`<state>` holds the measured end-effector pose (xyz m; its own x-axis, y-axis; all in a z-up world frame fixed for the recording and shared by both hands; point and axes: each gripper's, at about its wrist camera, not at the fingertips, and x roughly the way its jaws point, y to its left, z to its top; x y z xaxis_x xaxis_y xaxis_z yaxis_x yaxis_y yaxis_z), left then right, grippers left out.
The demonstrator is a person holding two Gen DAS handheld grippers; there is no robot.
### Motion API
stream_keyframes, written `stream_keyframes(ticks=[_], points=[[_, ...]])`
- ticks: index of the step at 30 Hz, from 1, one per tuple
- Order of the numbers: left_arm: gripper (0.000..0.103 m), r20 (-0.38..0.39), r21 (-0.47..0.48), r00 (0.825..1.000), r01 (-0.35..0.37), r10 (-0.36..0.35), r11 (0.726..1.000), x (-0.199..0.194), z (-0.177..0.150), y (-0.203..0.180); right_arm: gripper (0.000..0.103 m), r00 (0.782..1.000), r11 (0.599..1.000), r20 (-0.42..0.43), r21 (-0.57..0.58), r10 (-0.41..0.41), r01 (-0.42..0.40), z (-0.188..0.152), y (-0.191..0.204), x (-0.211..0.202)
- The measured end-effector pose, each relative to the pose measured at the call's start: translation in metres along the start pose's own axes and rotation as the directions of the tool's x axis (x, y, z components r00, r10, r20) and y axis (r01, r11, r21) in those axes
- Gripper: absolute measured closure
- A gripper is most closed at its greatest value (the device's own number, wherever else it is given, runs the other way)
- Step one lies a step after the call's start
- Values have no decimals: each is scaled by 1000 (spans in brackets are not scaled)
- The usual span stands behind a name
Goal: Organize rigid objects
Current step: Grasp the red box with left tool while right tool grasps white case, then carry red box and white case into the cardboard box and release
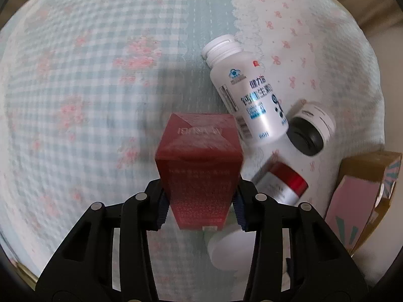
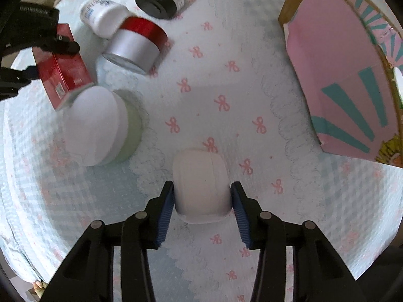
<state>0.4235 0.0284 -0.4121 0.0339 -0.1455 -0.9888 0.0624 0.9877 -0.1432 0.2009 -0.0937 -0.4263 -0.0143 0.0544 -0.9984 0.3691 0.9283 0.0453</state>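
L hand-held gripper (image 1: 200, 201) pinches red box (image 1: 199, 166); R hand-held gripper (image 2: 202, 196) seemingly touching white case (image 2: 202, 188), only right-wrist view shows it.

Soft, even daylight; faint shadow on the bedspread (image 1: 100, 100) behind the red box (image 1: 199, 166). Slight motion blur throughout. Fisheye bending and dark vignette at frame corners.

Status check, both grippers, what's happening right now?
Left gripper shut on red box. Right gripper shut on white case. Bottles and jars clustered nearby.
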Motion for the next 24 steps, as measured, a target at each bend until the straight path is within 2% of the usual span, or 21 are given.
stream_keyframes(ticks=[8,12,17,24], points=[[65,60,20,998,8,-9,1000,-48,-38,12,63,996,1000,82,-7,26,-25,-14,-4,-36],[65,119,53,992,24,-30,998,-93,-70,16,63,990,999,136,-11,45,-44,-24,-5,-64],[65,177,86,981,65,-80,994,-144,-95,5,63,975,996,207,-3,84,-85,-38,-8,-119],[65,254,141,951,142,-174,980,-213,-131,-18,63,940,994,322,-19,108,-107,-59,-22,-212]])
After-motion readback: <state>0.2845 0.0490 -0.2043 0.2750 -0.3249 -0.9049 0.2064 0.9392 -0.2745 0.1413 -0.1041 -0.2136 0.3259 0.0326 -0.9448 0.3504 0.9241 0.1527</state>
